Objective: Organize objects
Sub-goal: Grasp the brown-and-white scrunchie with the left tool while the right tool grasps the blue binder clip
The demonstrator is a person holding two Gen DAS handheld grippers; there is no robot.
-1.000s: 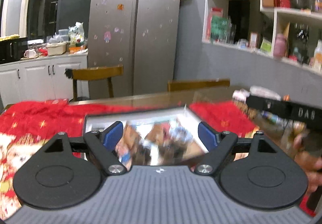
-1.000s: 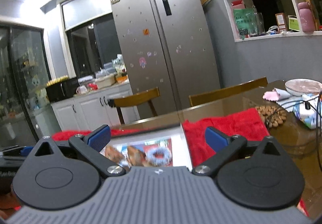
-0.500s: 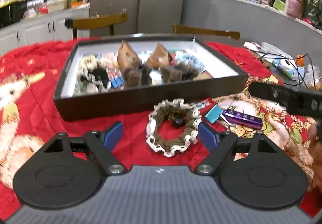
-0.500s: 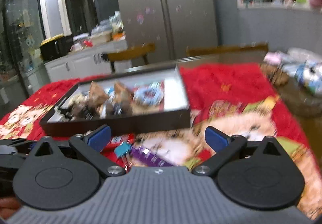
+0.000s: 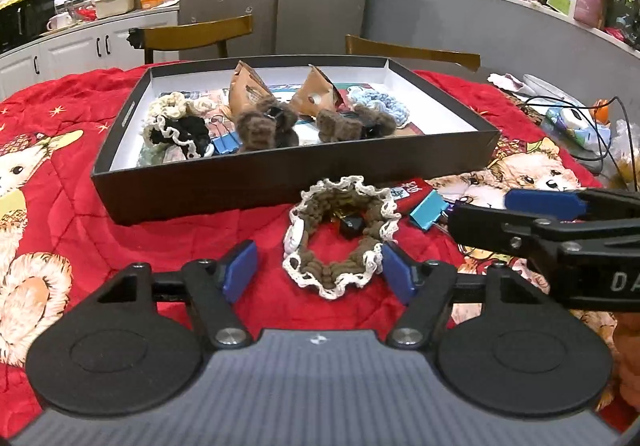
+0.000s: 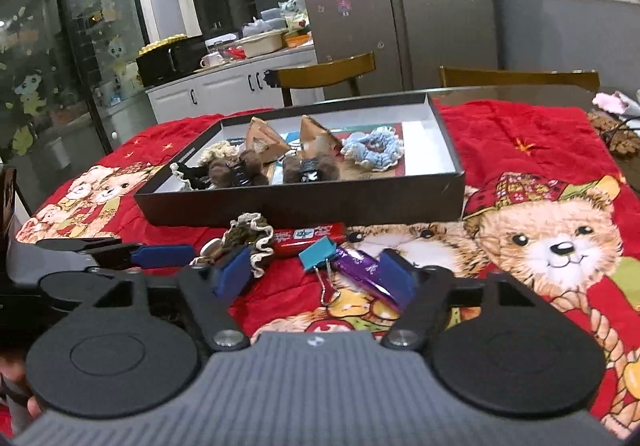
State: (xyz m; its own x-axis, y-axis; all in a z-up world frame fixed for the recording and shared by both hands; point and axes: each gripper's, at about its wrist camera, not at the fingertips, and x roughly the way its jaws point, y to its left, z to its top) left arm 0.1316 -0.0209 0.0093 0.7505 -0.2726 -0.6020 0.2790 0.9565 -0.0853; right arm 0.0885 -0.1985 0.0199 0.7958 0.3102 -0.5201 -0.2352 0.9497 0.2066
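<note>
Left gripper point(image 5: 316, 272) closing around the scrunchie point(image 5: 340, 234) at frame centre, not yet gripped. Right gripper point(image 6: 316, 272) closing over the blue clip point(image 6: 318, 254), empty. Pinch squarely, then lift into the box point(image 5: 280, 181).

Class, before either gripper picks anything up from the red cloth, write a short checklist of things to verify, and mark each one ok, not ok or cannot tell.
1. Brown scrunchie lies between the left gripper fingers, which are closing: ok.
2. Left fingers already pressing on it: not ok, a gap shows on one side.
3. Blue binder clip and purple packet sit between the right gripper fingers, also closing: ok.
4. Right fingers aimed at one thing only: cannot tell.
5. Box has bare floor left: ok.
6. Grippers apart from each other: ok.
</note>
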